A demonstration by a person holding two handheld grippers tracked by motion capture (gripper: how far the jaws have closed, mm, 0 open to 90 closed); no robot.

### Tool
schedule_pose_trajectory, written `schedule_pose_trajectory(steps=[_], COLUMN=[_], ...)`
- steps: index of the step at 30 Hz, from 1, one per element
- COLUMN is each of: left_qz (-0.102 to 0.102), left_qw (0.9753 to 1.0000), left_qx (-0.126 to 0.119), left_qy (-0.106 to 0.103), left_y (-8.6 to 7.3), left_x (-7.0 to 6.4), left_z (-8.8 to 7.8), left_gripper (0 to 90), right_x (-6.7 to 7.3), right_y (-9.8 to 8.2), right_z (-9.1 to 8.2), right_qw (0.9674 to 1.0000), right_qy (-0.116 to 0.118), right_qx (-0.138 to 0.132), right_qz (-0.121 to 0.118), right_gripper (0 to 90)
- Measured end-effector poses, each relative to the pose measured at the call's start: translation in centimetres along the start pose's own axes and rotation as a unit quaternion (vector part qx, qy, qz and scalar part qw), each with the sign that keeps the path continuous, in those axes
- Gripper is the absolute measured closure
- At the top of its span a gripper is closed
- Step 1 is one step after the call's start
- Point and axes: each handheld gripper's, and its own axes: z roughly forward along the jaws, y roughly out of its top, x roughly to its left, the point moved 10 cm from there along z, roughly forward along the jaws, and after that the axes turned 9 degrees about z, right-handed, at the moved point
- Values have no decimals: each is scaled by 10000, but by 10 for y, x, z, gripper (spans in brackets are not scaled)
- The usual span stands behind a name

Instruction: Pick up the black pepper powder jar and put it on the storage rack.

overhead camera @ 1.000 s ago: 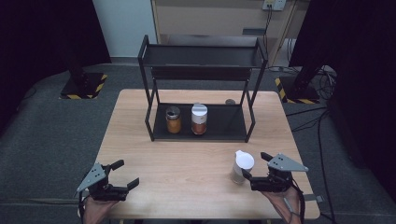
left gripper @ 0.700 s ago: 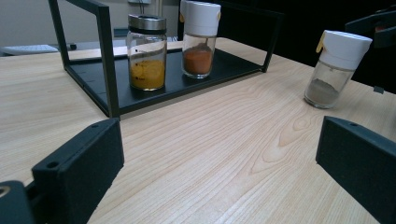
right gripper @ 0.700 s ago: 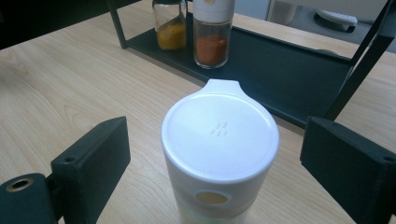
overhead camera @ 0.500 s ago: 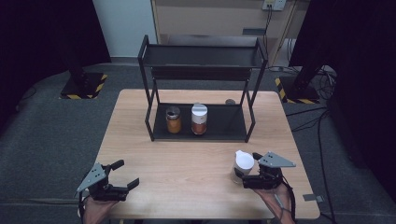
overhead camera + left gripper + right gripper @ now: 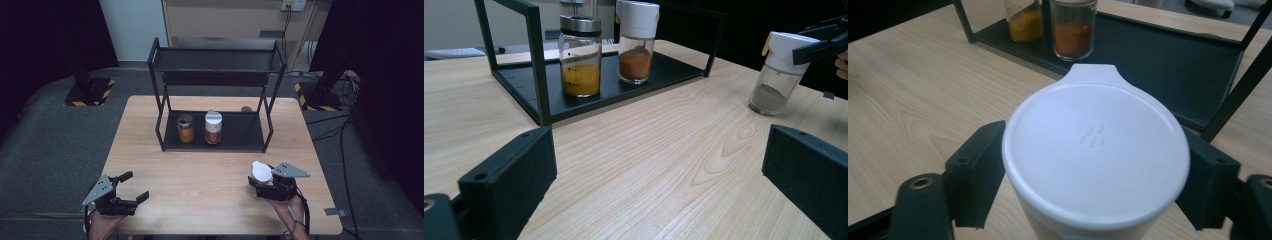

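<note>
Here we find the right gripper (image 5: 261, 181) at the near right of the table (image 5: 200, 195), its jaws having just been closing and now set against the white cap of the spice jar (image 5: 260, 176) that stands between them. In the right gripper view the two black pads sit tight on either side of that cap (image 5: 1096, 150), one at each edge, so we read it as a grip on the jar. From the left gripper view the same jar (image 5: 776, 75) stands upright on the wood, a little grey powder at its bottom, with the right gripper's jaw pressed to its lid.

The left gripper (image 5: 134, 187) rests at the near left corner, well apart from the jar, its jaws spread wide with bare tabletop between them.

Further back we see the black two-tier rack (image 5: 215, 131) across the middle of the table. On its lower shelf stand a jar of yellow spice (image 5: 185, 128) with a metal lid and, just beside it, a jar of orange-red spice (image 5: 213, 127) with a white cap.
</note>
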Motion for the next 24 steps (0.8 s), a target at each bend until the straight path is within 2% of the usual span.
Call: schedule_pose_trajectory(steps=[2, 5, 10, 16, 24], left_qz=[-3, -2, -6, -11, -3], left_qw=[10000, 10000, 10000, 10000, 10000], left_qx=[0, 3, 1, 0, 5], left_qy=[-1, -3, -4, -5, -5], left_y=[0, 0, 0, 0, 0], left_x=[0, 0, 0, 0, 0], left_z=[0, 0, 0, 0, 0], left_gripper=[4, 4, 4, 4, 4], right_x=[0, 1, 3, 3, 6], right_y=[-2, -2, -3, -1, 7], right_z=[-1, -1, -1, -1, -6], right_qw=[10000, 9999, 9998, 9998, 9998], right_qy=[-57, -111, -172, -166, -200], right_qx=[-63, -97, -134, -99, -97], right_qz=[7, -47, -6, 73, -1], right_gripper=[300, 305, 308, 309, 309])
